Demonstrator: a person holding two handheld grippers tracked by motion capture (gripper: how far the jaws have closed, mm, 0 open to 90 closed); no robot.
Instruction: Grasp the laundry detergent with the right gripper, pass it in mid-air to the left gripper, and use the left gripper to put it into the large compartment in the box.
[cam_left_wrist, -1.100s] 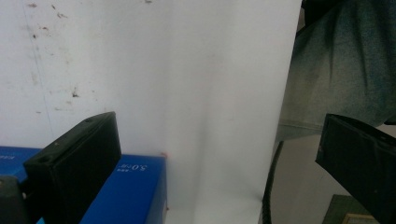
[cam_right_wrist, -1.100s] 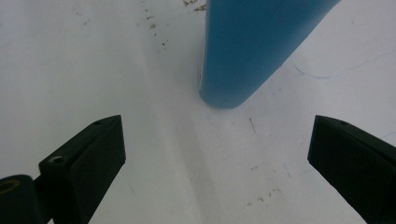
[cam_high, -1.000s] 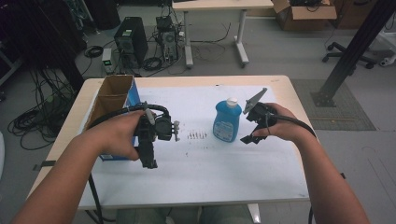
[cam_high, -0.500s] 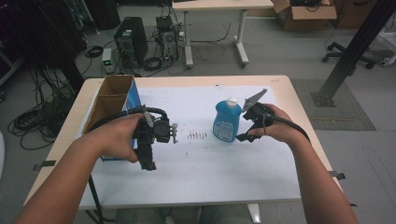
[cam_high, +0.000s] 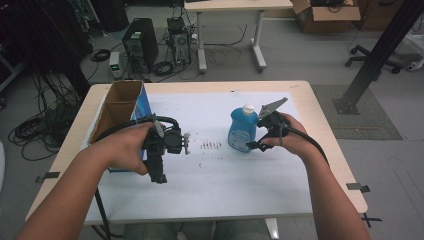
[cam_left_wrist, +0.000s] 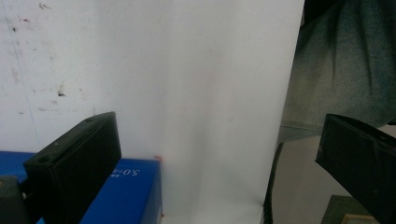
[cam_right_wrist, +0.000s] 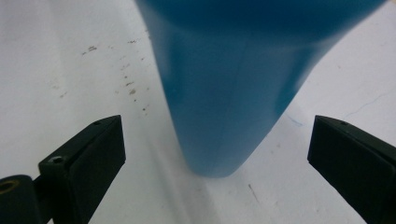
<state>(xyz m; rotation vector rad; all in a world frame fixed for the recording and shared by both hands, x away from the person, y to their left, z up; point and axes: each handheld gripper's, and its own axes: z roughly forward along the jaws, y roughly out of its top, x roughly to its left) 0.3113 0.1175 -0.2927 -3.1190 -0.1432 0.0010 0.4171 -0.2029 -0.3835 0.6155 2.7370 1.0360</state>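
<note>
A blue bottle (cam_high: 243, 130) with a white cap stands upright on the white table (cam_high: 220, 190), right of centre. My right gripper (cam_high: 254, 146) is right beside it, open, its jaws wide apart. In the right gripper view the blue bottle (cam_right_wrist: 229, 88) looms close ahead of the jaws, which touch nothing. My left gripper (cam_high: 159, 176) is held left of centre, pointing down toward the table's near side. Its jaws are open and empty over the white table (cam_left_wrist: 187, 84), with a corner of the blue box (cam_left_wrist: 126, 196) below them.
An open cardboard box with blue sides (cam_high: 122, 112) stands at the table's left edge. Small dark marks (cam_high: 210, 146) dot the white sheet between the grippers. Beyond the table the floor holds computers, cables, another table and a chair.
My right gripper has moved left, closer to the blue bottle. The left gripper has hardly shifted.
</note>
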